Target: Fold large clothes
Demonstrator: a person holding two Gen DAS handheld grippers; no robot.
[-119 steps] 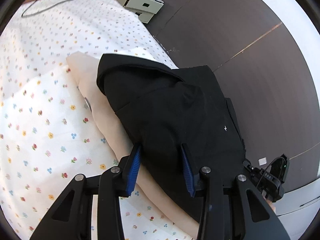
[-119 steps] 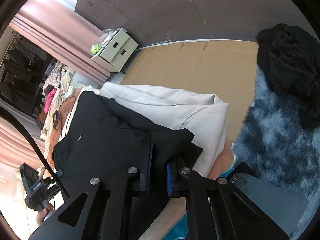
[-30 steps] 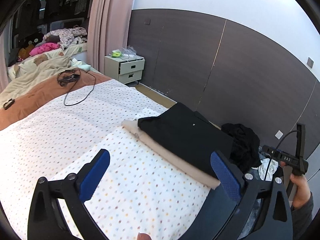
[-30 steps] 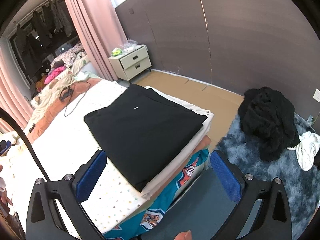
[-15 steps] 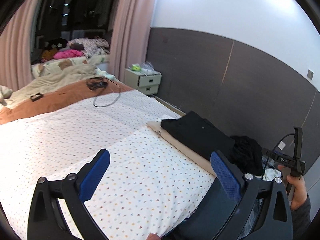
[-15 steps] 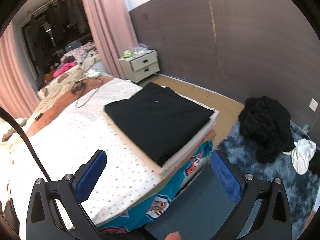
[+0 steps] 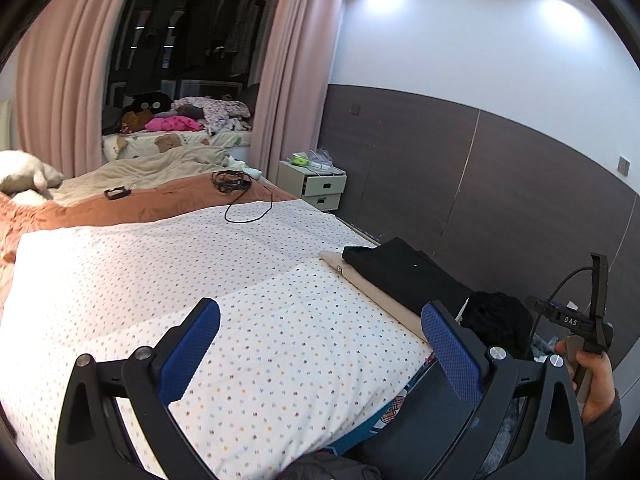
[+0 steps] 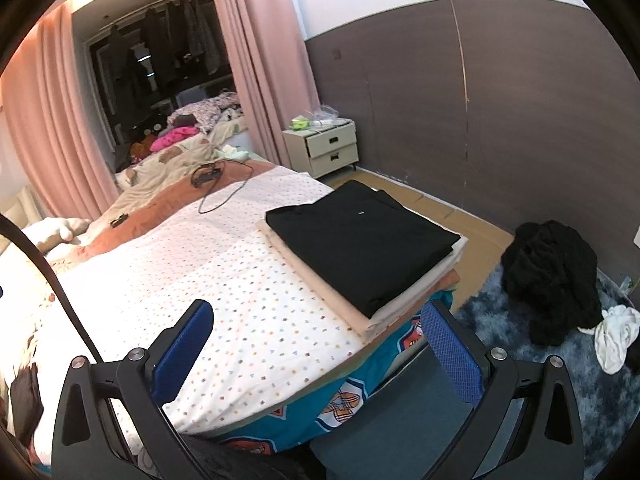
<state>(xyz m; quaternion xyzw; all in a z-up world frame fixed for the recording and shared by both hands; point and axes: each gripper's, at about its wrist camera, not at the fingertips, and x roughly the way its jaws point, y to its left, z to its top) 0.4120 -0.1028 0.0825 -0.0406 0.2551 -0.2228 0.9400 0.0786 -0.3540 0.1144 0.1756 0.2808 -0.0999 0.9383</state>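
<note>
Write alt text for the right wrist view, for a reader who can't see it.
A folded black garment lies on top of a folded beige one at the edge of a bed with a dotted white sheet. The open right gripper frames the foreground, holding nothing. A black clothes heap sits on a blue shaggy rug beside the bed.

Counted around the dotted white bed point(image 8: 256, 300): one folded black garment point(image 8: 360, 244) and one folded beige garment point(image 8: 404, 304) on its corner; one crumpled black garment heap point(image 8: 556, 276) and one white cloth point(image 8: 614, 336) on the rug beside it; one cream two-drawer nightstand point(image 8: 332, 152) beyond it.
</note>
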